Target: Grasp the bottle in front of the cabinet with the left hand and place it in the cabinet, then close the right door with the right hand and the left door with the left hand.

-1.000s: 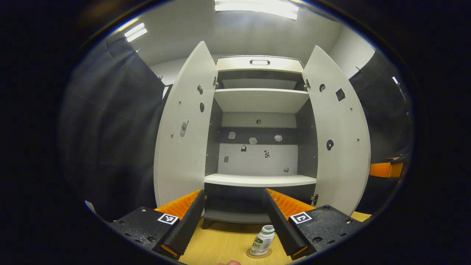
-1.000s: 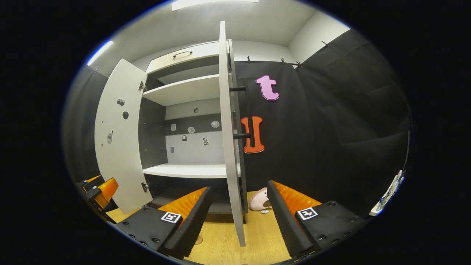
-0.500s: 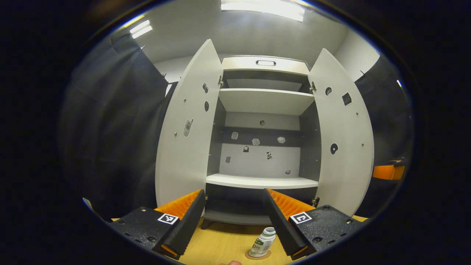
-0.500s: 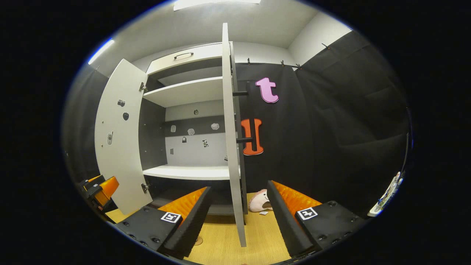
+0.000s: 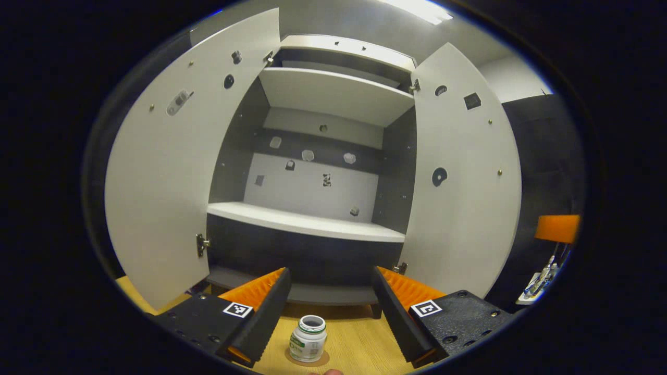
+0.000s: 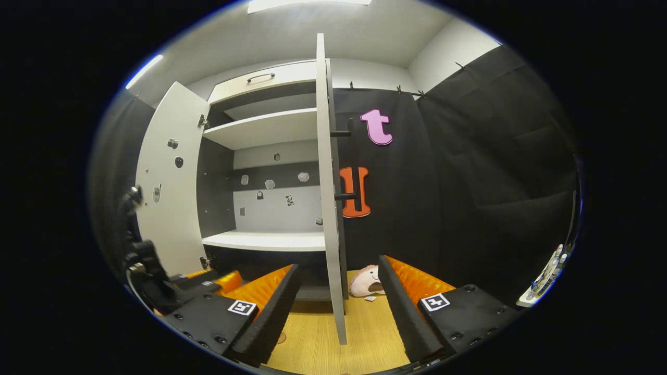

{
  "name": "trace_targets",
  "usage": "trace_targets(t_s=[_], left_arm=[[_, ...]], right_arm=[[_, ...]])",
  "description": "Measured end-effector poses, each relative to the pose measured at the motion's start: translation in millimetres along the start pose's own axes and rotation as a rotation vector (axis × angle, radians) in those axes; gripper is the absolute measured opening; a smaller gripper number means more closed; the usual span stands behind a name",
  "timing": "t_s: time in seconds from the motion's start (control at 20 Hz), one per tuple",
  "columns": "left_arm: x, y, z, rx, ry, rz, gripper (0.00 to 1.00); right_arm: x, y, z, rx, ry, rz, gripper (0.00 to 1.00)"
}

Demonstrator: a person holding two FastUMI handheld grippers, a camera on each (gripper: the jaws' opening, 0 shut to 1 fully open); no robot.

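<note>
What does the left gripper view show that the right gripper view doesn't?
Left gripper view: bottle upright on the table, seen between the fingers of the open left gripper, ungripped; right door seen on its inner face.
Right gripper view: right door edge-on between the fingers of the open right gripper, its outer handle, a plush toy behind it.
Both: cabinet with both doors open, left door, bare lower shelf.
</note>
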State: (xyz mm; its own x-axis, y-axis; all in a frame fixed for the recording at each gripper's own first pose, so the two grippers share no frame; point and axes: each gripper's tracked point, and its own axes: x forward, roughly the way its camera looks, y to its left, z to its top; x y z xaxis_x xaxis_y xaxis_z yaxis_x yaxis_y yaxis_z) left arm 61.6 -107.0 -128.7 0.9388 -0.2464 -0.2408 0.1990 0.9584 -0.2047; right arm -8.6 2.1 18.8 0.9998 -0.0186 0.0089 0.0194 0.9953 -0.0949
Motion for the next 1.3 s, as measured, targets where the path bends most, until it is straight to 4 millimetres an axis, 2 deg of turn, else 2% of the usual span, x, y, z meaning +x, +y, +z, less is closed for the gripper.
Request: trace_targets(t_s=[0.2,0.4,0.65,0.9,1.1,1.15,1.2,1.25,1.3], left_arm=[[17,9,-67,0.078,0.111,0.012,0.95],[18,21,-115,0.107,0.183,0.033,0.95],[12,41,-162,0.08,0.281,0.084,0.95],[10,54,-188,0.049,0.333,0.1,0.95],[13,53,-186,0.039,0.316,0.079,0.95],[14,48,-187,0.045,0.325,0.055,0.92],[9,45,-184,0.047,0.34,0.036,0.79],[5,38,-178,0.035,0.337,0.005,0.7],[2,31,-164,0.022,0.315,-0.021,0.7]], right_arm=[[-3,-5,-2,-0.019,0.006,-0.019,0.98],[-2,3,-5,-0.016,0.012,-0.004,0.98],[5,7,-13,-0.001,0.051,0.028,0.98],[4,3,-4,-0.01,0.015,0.007,0.98],[1,5,-6,-0.013,0.023,0.031,0.98],[-1,4,-7,-0.014,0.022,0.03,0.98],[-2,2,-6,-0.013,0.017,0.029,0.98],[-3,1,-6,-0.012,0.014,0.027,0.98],[-2,-1,-6,-0.012,0.015,0.025,0.98]])
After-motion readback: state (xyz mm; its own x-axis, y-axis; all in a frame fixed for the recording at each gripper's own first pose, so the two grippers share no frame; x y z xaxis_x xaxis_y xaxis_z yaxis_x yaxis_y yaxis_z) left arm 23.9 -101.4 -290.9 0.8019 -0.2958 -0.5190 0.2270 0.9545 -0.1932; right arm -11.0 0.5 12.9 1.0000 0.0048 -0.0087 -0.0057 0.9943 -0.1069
